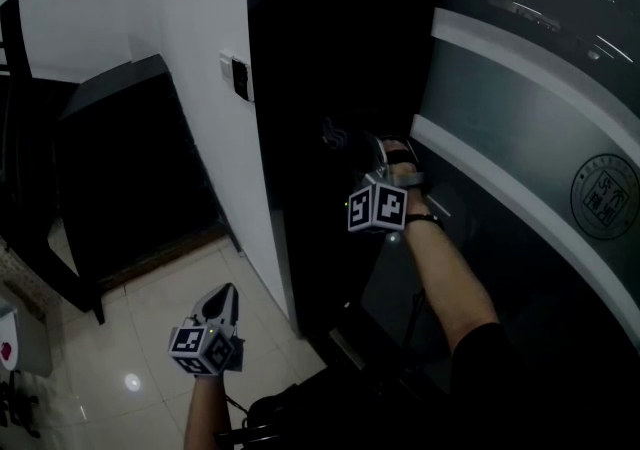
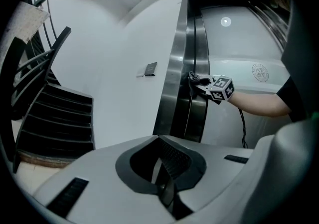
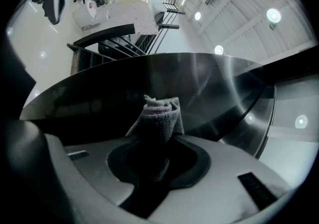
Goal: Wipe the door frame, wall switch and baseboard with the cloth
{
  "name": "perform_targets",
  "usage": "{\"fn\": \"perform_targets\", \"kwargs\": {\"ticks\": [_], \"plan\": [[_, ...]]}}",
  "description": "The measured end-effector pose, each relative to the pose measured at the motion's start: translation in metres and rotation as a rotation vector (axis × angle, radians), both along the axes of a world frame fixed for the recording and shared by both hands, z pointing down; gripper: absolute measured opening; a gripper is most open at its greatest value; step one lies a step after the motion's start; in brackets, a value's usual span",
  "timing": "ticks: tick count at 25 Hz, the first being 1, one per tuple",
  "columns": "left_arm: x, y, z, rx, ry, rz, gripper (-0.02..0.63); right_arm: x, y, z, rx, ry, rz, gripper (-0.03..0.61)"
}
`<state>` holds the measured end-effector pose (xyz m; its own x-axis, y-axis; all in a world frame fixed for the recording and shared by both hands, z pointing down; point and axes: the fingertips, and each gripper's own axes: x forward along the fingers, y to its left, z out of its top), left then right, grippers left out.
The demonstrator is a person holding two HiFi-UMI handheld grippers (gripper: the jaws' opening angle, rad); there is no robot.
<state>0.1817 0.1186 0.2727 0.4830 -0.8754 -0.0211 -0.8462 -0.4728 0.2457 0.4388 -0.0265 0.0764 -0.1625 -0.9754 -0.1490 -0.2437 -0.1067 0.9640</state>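
My right gripper (image 1: 352, 150) is shut on a bunched grey cloth (image 1: 335, 132) and holds it against the dark, glossy door frame (image 1: 300, 88) at about mid height. In the right gripper view the cloth (image 3: 162, 114) sticks up from between the jaws, close to the shiny frame (image 3: 149, 76). My left gripper (image 1: 227, 292) hangs low over the floor, shut and holding nothing; its jaws (image 2: 164, 170) point toward the frame (image 2: 180, 68). The wall switch (image 1: 238, 78) sits on the white wall left of the frame and also shows as a small dark switch plate (image 2: 150, 68). A brownish baseboard (image 1: 175, 246) runs along the wall's foot.
A dark slatted cabinet (image 1: 120, 168) and a black chair (image 1: 20, 138) stand at the left on glossy tiled floor (image 1: 130, 338). A frosted glass door with a round logo (image 1: 603, 193) fills the right. A cable (image 2: 242, 128) hangs beside the frame.
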Motion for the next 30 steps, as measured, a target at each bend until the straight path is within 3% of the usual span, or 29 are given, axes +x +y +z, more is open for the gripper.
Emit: {"fn": "perform_targets", "kwargs": {"ticks": [30], "plan": [[0.006, -0.001, 0.047, -0.120, -0.026, -0.004, 0.002, 0.013, -0.001, 0.221, -0.324, -0.012, 0.071, 0.092]]}}
